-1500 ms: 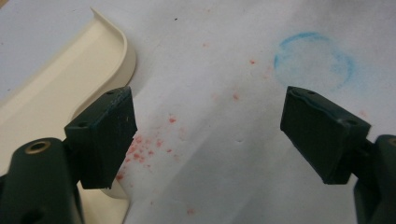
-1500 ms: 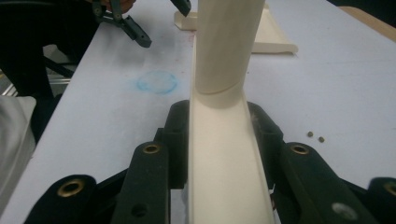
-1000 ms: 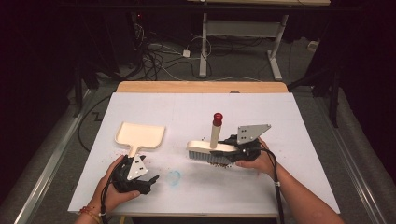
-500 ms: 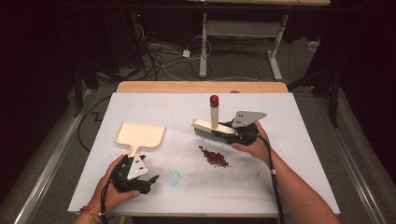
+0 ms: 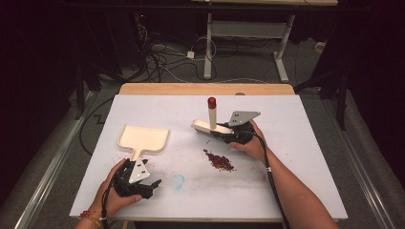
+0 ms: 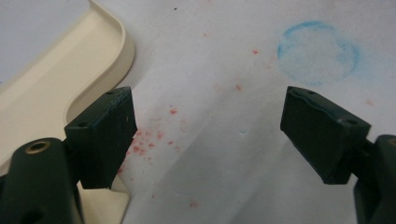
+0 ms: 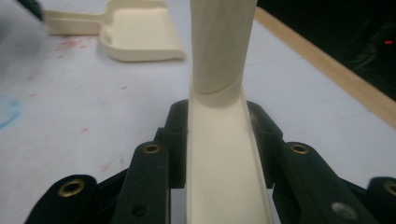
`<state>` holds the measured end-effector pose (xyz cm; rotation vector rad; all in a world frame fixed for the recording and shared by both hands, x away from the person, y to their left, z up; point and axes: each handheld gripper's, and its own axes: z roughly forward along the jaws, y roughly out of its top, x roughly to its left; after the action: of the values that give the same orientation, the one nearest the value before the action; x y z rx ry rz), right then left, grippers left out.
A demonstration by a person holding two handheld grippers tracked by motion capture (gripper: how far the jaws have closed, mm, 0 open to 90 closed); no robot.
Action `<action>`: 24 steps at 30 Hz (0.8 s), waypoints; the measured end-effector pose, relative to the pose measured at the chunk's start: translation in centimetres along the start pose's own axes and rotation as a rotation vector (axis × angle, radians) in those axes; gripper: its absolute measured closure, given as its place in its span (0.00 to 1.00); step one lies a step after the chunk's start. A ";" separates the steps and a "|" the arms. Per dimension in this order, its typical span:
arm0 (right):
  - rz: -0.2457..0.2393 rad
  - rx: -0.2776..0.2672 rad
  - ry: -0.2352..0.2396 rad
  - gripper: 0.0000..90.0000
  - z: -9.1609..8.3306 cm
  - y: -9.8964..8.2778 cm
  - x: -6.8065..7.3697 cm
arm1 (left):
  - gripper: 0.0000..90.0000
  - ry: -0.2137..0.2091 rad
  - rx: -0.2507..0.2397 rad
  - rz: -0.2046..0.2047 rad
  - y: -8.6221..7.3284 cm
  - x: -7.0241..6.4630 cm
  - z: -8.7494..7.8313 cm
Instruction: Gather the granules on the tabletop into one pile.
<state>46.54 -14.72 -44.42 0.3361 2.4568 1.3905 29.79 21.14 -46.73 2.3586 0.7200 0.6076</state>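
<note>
Gripping cream plastic brush (image 5: 206,127) body, right gripper (image 7: 219,135) jaws clamping both sides.
Left gripper (image 6: 210,135) sitting jaws apart, cream plastic dustpan (image 6: 56,88) beside its left jaw.

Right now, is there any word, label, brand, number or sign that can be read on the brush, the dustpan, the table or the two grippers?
None: no readable text on the brush, the dustpan, the table, the left gripper or the right gripper.
The blue ring drawn on the table is a plain mark, not a letter or number.
</note>
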 end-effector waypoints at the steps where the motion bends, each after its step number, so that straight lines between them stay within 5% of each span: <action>1: -0.017 0.005 0.014 0.75 -0.2 -0.1 0.2 | 0.20 0.000 0.000 0.001 0.0 0.0 0.0; 10: -0.126 0.035 0.172 0.74 -2.1 -0.5 2.1 | 0.20 -0.007 0.018 0.009 0.0 -0.2 0.2; 24: -0.163 0.037 0.208 0.74 -4.8 -1.3 3.6 | 0.20 -0.007 0.026 0.020 0.1 -0.4 0.2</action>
<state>41.41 -17.96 -43.70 -0.0031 2.6105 1.3733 29.63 20.76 -46.87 2.3929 0.7062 0.6019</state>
